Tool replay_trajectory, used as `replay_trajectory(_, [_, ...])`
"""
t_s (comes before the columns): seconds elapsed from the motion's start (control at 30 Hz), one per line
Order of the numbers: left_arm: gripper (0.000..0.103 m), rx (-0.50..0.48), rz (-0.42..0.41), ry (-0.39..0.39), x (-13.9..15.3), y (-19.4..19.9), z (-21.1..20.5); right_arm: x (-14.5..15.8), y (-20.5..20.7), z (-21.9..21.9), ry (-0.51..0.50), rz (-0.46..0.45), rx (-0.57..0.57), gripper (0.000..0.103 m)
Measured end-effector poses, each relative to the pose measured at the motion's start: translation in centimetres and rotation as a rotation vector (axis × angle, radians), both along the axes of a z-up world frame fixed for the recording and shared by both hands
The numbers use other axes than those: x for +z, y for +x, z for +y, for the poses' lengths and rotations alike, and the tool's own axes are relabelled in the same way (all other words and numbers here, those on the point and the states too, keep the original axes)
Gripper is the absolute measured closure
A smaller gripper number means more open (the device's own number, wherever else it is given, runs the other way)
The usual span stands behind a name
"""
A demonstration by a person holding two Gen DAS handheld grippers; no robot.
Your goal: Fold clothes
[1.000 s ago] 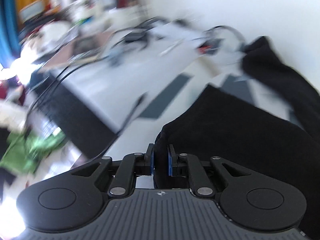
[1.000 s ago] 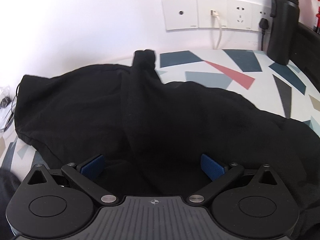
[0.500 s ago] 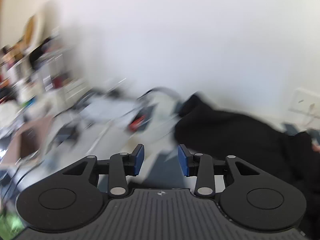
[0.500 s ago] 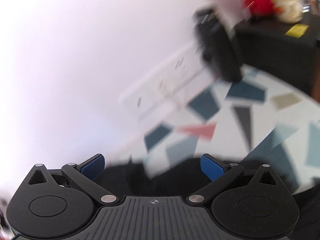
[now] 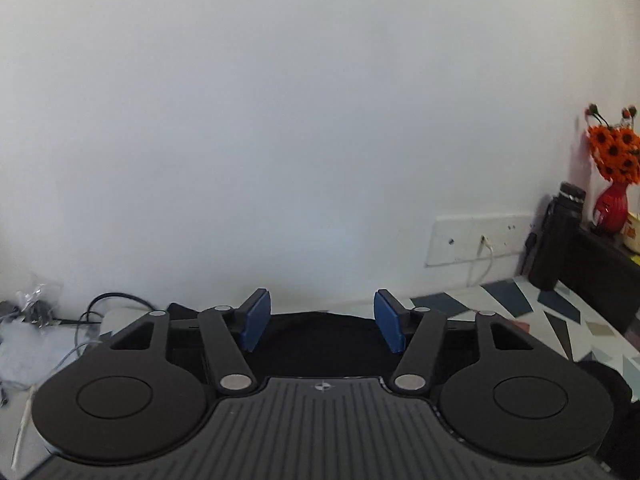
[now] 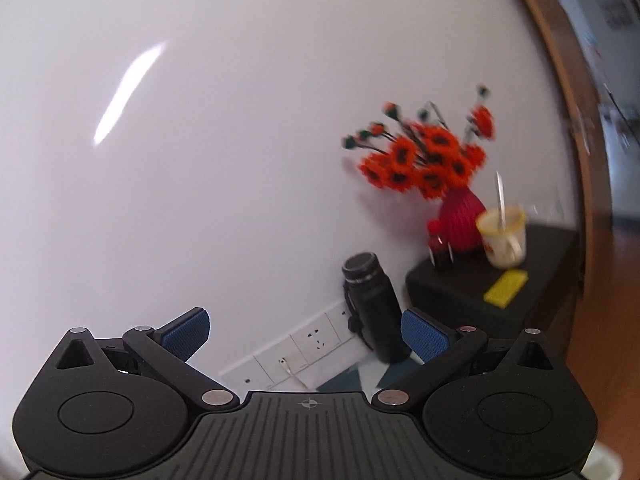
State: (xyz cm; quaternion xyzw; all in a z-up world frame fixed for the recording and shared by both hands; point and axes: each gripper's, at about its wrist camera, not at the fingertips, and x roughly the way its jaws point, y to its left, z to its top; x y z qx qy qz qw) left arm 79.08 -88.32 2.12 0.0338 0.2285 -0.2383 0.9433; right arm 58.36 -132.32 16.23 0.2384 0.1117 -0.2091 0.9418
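The left gripper [image 5: 320, 326] is opening with nothing between its blue pads; the right gripper [image 6: 306, 334] stands wide apart and empty. The black garment [image 5: 316, 344] lies on the patterned table [image 5: 592, 322] below the left gripper, apparently bunched; it is soft, limp and light; grip at a hem or corner.

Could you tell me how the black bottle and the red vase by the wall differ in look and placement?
The black bottle is tall, straight and dark with a screw cap; the red vase is rounded, ribbed and bright. The bottle is closed, while the vase holds orange flowers. The bottle stands on the patterned table; the vase sits higher, on a black stand. Both stand upright near the white wall.
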Motion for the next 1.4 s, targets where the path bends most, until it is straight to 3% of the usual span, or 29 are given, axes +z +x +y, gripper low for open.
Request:
replay_trajectory(0.07, [0.043, -0.027, 0.032, 0.035, -1.8, 1.1, -1.8, -0.2, 1.8, 0.4, -0.059, 0.058, 0.067, 0.001])
replay_trajectory(0.13, [0.043, -0.028, 0.082, 0.083, -4.3, 1.8, -3.0, -2.7, 4.5, 0.2, -0.061, 0.148, 0.095, 0.001])
replay_trajectory(0.23, [0.044, -0.010, 0.164, 0.159, -8.2, 2.4, -4.5, -9.0, 7.6, -0.7, 0.010, 0.279, 0.118, 0.002])
replay_trajectory(0.37, [0.043, -0.018, 0.245, 0.213, -10.3, 2.7, -5.0, -19.4, 11.2, -1.1, 0.040, 0.467, 0.140, 0.006])
replay_trajectory(0.43, [0.035, -0.030, 0.285, 0.237, -11.1, 3.1, -5.2, -23.5, 12.9, -1.6, 0.034, 0.554, 0.159, 0.007])
replay_trajectory(0.5, [0.015, -0.044, 0.325, 0.258, -11.9, 3.6, -5.6, -26.1, 14.2, -1.3, 0.020, 0.615, 0.196, 0.009])
replay_trajectory(0.6, [0.013, -0.075, 0.369, 0.281, -13.4, 4.7, -7.6, -29.1, 15.8, -0.4, -0.013, 0.689, 0.262, 0.008])
replay_trajectory(0.73, [0.009, -0.056, 0.366, 0.377, -16.2, 5.9, -11.1, -30.7, 17.1, 0.1, -0.057, 0.727, 0.298, 0.008])
replay_trajectory(0.8, [0.010, -0.038, 0.330, 0.361, -16.4, 6.0, -11.5, -30.9, 17.4, -0.6, -0.023, 0.719, 0.287, 0.011])
replay_trajectory(0.83, [0.015, -0.032, 0.318, 0.357, -16.4, 6.0, -11.7, -31.0, 17.6, -0.8, -0.007, 0.718, 0.296, 0.017])
replay_trajectory(0.87, [0.027, -0.032, 0.310, 0.353, -16.4, 5.9, -11.7, -31.2, 17.7, -0.9, 0.005, 0.719, 0.308, 0.025])
replay_trajectory(0.93, [0.036, -0.027, 0.334, 0.343, -16.2, 6.0, -11.4, -31.6, 17.9, -0.8, 0.013, 0.731, 0.338, 0.040])
replay_trajectory(1.0, [0.038, 0.012, 0.362, 0.329, -16.1, 6.3, -10.2, -32.0, 18.1, -0.5, 0.017, 0.744, 0.366, 0.048])
replay_trajectory(1.07, [0.038, 0.062, 0.378, 0.325, -16.0, 6.4, -8.4, -31.9, 18.1, 0.1, 0.017, 0.734, 0.400, 0.071])
replay_trajectory(1.17, [0.038, 0.117, 0.382, 0.342, -15.9, 5.9, -5.5, -31.6, 18.2, 1.3, -0.023, 0.721, 0.439, 0.088])
replay_trajectory(1.27, [0.037, 0.132, 0.379, 0.359, -15.9, 5.1, -3.8, -31.1, 18.2, 1.4, -0.037, 0.680, 0.412, 0.090])
replay_trajectory(1.4, [0.034, 0.168, 0.430, 0.307, -15.7, 5.8, -2.2, -28.7, 16.9, 0.2, -0.025, 0.567, 0.236, 0.091])
